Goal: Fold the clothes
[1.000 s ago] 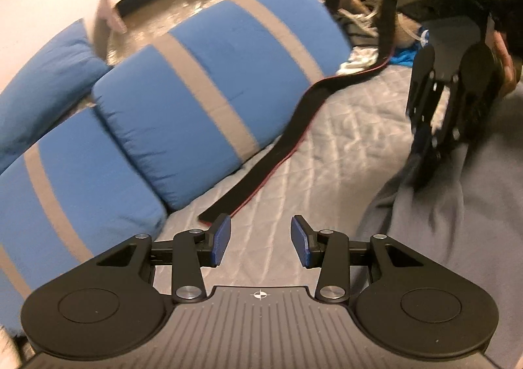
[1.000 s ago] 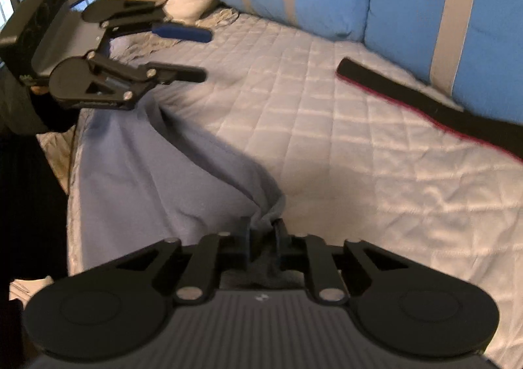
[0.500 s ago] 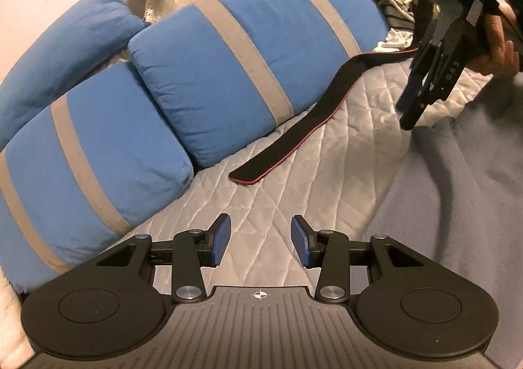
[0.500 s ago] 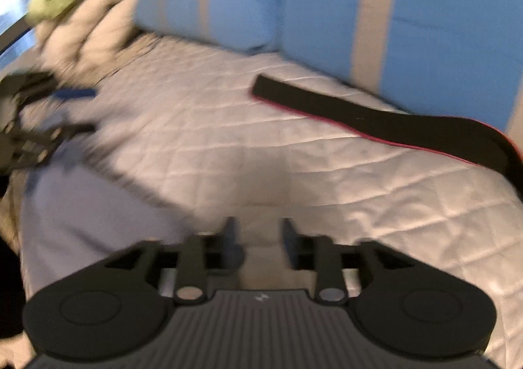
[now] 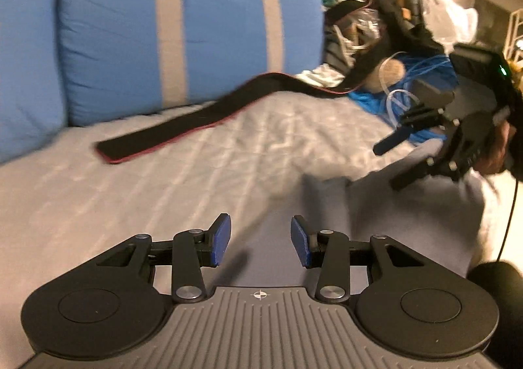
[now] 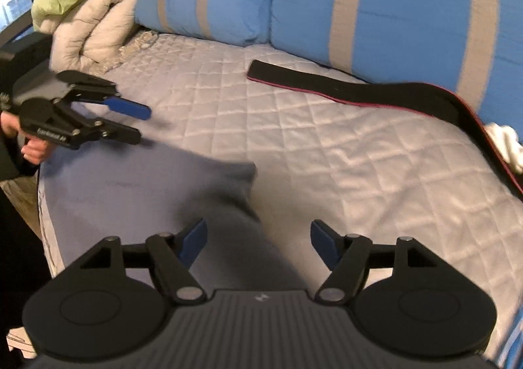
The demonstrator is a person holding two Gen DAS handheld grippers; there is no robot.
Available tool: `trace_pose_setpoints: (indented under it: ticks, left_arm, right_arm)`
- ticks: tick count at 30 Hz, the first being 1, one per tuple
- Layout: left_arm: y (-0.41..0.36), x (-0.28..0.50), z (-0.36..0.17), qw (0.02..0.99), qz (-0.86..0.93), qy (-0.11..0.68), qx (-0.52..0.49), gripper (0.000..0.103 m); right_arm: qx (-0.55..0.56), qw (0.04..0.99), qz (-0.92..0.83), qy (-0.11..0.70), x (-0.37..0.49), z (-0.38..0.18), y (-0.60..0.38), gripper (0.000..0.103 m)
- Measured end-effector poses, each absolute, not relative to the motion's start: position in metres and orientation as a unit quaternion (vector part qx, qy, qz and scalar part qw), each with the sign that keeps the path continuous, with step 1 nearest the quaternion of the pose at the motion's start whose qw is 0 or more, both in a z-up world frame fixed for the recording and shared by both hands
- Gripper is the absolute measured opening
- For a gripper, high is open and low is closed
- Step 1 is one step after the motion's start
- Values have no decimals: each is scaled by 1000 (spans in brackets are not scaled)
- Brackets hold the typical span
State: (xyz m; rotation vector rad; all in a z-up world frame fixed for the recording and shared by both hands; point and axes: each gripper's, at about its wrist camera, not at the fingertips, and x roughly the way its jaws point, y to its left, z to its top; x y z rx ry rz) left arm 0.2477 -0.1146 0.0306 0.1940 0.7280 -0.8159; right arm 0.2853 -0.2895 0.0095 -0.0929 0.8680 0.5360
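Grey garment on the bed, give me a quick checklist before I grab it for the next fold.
1. Left gripper open and empty: ok.
2. Right gripper open and empty: ok.
3. Grey garment lying free on the quilt, held by neither gripper: ok.
4. Garment flat: not ok, its corner is rumpled.
5. Black strap clear of the garment: ok.
6. Garment's whole outline visible: cannot tell, the near part is hidden.

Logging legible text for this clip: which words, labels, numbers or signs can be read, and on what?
None can be read.
White lettering on the side of the black left gripper, seen from the right wrist: too small and blurred.
Small white mark on the black right gripper, left wrist view: blurred.
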Motion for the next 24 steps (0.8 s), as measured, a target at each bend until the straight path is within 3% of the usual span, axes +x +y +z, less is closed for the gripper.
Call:
trace_pose_setpoints:
  ticks: [14,18,19,20,24]
  left_arm:
    - [-160,331,-19,781,-377,480,-132,39]
    - [-177,332,-20,776,-366,498,-125,37]
    - [-181,331,-20,778,-361,501,-116,32]
    - [-186,330,-19,779,-357,504,-107,14]
    - [-201,324,-17,785,-340,512,-75,6]
  right_arm:
    - [-62,904,112,409,195,12,-352,87]
    - [-53,907,74,411,178,10,-372,89]
    - [-51,908,65,411,176,9,-378,89]
    - [-47,908,56,412,174,8,-384,89]
    - [-15,913,8,408,170,1,-415,89]
